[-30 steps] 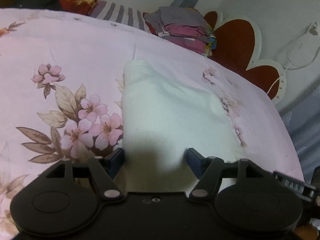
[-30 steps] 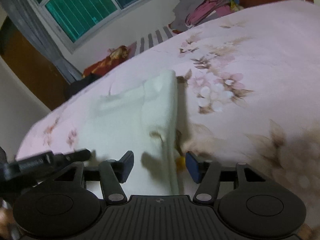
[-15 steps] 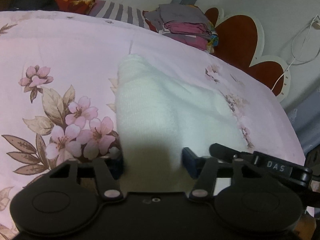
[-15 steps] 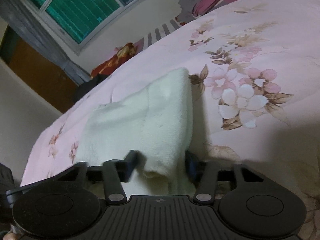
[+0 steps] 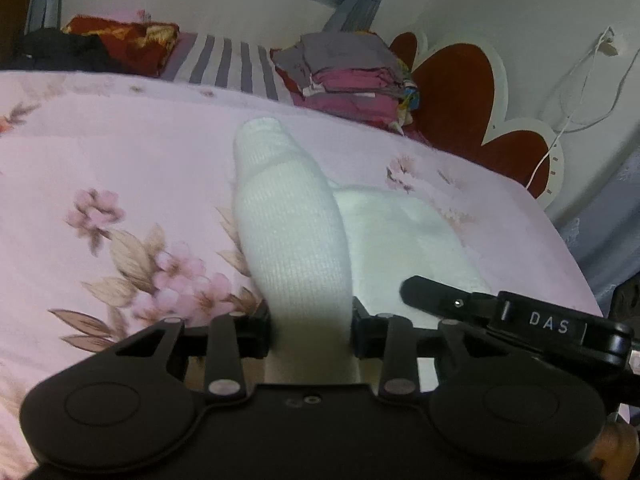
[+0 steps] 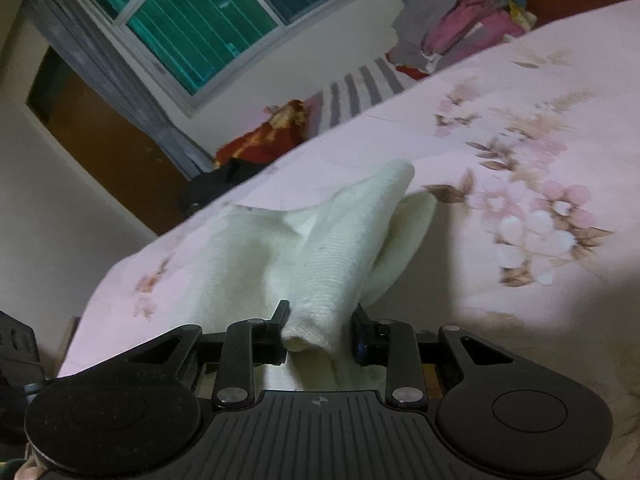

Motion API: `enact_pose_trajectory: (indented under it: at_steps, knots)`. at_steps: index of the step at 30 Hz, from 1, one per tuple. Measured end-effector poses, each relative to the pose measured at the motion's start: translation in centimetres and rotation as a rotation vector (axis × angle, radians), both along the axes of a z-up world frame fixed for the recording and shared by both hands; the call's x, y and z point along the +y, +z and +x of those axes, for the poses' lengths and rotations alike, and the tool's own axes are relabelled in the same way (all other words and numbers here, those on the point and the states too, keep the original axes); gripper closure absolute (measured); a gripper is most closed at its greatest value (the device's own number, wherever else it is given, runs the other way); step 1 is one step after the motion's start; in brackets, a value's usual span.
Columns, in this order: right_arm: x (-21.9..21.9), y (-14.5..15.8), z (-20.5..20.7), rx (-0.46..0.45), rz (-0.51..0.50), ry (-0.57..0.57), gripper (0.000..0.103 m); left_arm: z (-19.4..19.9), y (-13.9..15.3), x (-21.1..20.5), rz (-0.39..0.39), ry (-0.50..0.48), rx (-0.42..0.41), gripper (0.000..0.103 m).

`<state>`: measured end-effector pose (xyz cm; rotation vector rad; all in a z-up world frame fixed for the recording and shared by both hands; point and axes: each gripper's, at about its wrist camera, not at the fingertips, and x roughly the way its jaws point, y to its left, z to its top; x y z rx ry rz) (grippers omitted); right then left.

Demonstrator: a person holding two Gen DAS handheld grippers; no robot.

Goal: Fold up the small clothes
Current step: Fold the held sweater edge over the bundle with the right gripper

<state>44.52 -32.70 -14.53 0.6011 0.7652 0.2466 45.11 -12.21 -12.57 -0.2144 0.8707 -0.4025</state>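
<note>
Both claws now pinch the white knit garment (image 5: 292,232): left gripper (image 5: 310,330) and right gripper (image 6: 320,334) have closed and lifted its edge off the floral bedsheet (image 5: 120,168), starting a fold.

Dim indoor light, soft motion blur, strong fisheye bending at edges

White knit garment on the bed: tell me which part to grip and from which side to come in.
Grip the white knit garment along its near hem edge, coming in low from the near side of the floral bedsheet. That edge is already bunched into a raised ridge, thin enough for two fingers. Both the left gripper and right gripper are shut on it there.
</note>
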Motion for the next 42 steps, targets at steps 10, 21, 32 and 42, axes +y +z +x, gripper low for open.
enact_pose_trajectory:
  at_steps: [10, 21, 32, 42]
  knots:
    - [10.7, 3.2, 0.0, -0.047, 0.034, 0.062, 0.074, -1.6, 3.4, 11.1, -0.002, 0.036, -0.041, 0.069]
    - [28.6, 3.5, -0.4, -0.058, 0.027, 0.068, 0.074, -2.1, 4.6, 27.5, 0.002, 0.062, -0.049, 0.069]
    - [40.0, -0.2, 3.0, -0.027, 0.045, 0.112, 0.074, 0.0, 2.1, 36.8, 0.030, 0.134, -0.011, 0.068]
    - [39.3, -4.6, 4.6, 0.066, 0.040, 0.076, 0.074, 0.7, -1.3, 37.4, 0.083, 0.130, 0.015, 0.040]
